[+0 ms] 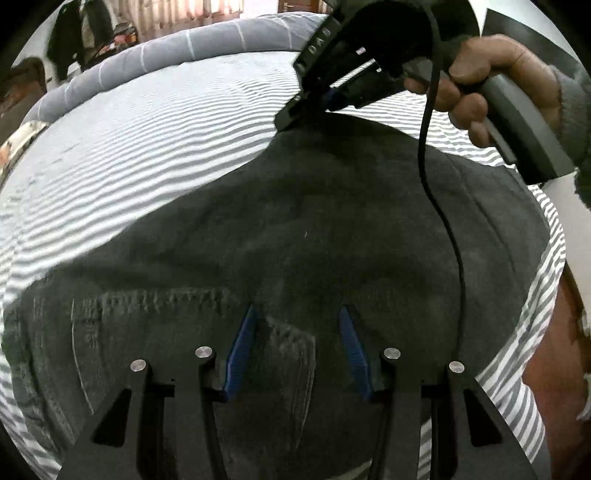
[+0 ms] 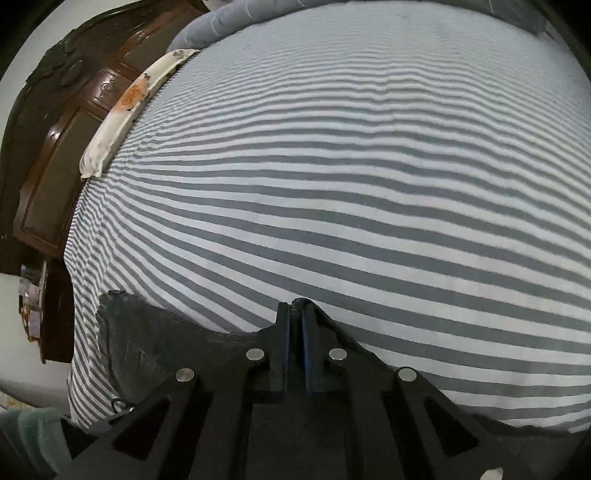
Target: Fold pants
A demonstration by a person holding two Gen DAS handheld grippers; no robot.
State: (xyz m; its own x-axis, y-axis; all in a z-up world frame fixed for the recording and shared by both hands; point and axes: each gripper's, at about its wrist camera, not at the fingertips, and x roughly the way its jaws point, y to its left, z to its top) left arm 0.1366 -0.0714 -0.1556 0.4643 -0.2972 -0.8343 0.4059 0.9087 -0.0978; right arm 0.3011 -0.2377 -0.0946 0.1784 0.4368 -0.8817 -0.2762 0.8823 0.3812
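Right tool [image 2: 295,308] points down at the bed, jaws nearly together w/ a ridge of dark fabric pinched between the blue pads [image 2: 306,334]. That fabric is the pants [image 2: 147,354], dark grey, lying bottom left & running under the tool; a raised corner of the edge sits at left, a thinner strip shows to the right of the tool. Grey-and-white striped sheet [image 2: 351,177] fills most of the view, lightly rippled. Far edge: grey blanket [image 2: 221,22] w/ thin white lines. Left: floral pillow [image 2: 122,107] against a dark wooden headboard [image 2: 55,147]. Bottom left corner: a bit of teal sleeve [image 2: 26,435].
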